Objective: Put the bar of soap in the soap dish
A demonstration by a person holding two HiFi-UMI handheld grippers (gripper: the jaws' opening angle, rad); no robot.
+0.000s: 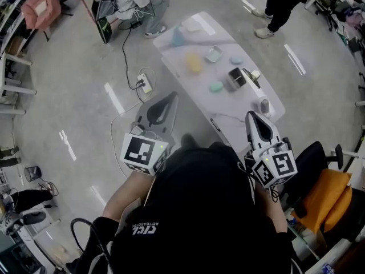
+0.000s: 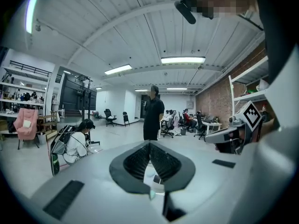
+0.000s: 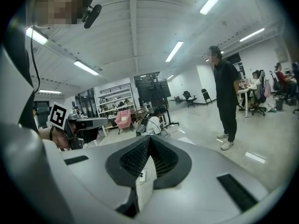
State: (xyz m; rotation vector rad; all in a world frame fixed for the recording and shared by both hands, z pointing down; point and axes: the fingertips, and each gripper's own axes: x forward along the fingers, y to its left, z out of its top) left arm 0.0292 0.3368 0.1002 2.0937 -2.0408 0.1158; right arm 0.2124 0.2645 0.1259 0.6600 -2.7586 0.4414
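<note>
The long white table [image 1: 188, 73] stands ahead of me in the head view. On it lie a yellow oval bar of soap [image 1: 194, 63] and, just right of it, a small shiny dish [image 1: 214, 53]. My left gripper [image 1: 173, 96] hangs shut and empty over the floor left of the table's near end. My right gripper [image 1: 251, 115] is shut and empty at the table's near right corner. Each gripper view looks level across the room: the left gripper [image 2: 149, 143] and the right gripper [image 3: 148, 138] have their tips together with nothing between them.
Also on the table: two teal ovals [image 1: 216, 87], a blue object [image 1: 178, 37], a black box [image 1: 236, 77] and a white cylinder [image 1: 263, 105]. A power strip [image 1: 144, 83] with cables lies on the floor at left. An orange chair [image 1: 328, 201] is at right. People stand and crouch beyond the table.
</note>
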